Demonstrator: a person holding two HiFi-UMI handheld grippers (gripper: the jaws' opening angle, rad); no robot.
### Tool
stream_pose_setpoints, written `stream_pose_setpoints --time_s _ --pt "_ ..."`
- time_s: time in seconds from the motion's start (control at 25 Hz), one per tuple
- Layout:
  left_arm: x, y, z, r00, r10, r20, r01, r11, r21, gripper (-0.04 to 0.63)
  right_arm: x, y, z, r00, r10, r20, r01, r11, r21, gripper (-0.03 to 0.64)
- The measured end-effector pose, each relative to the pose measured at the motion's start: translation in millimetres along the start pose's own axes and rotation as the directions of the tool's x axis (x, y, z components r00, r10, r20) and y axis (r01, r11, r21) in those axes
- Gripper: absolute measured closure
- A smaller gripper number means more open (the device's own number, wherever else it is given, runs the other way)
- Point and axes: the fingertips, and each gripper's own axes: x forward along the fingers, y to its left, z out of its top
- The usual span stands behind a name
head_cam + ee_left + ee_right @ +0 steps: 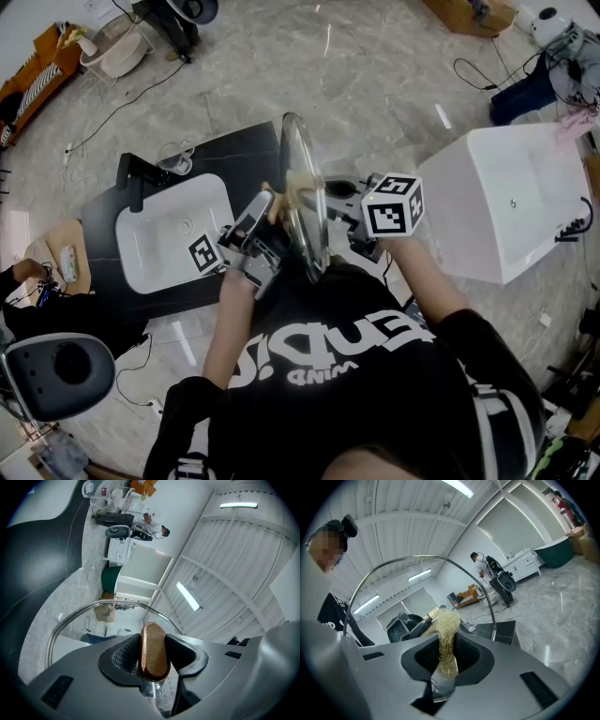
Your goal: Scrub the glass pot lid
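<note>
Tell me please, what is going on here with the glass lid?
A person holds a gripper in each hand. The left gripper is clamped on the wooden handle of the glass pot lid and holds the lid up on edge in front of the person. The right gripper grips a pale fibrous scrubber at the lid's other face, close to the glass; I cannot confirm that it touches. A white sink lies to the left in the head view.

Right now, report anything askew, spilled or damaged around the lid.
Nothing stands out. The glass pot lid stands on edge in mid-air, the left gripper clamped on its wooden knob, while the right gripper pinches a straw-coloured scrubber at the glass. No spill or crack shows.
</note>
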Motion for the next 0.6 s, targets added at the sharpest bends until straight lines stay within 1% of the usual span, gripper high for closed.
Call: stream_pose_setpoints --time_s 0.16,0.36,0.6 --pt "3.2 -0.7 -4.7 1.000 -0.009 -0.008 0.009 1.000 -0.010 0.417 5.6 -13.7 -15.6 0.998 -0.049 -0.048 0.048 0.999 -0.013 0.569" --pt "4.5 -1.9 -5.6 1.000 -0.013 -0.009 0.013 1.000 -0.011 0.417 11.2 -29.0 -26.8 0.998 -0.058 -0.039 0.060 0.996 0.069 0.569" --pt "4.9 -2.1 -6.4 1.000 -0.014 -0.007 0.014 1.000 -0.012 0.416 15.8 -43.2 -45.2 0.992 -0.098 -0.082 0.104 0.992 0.076 0.569"
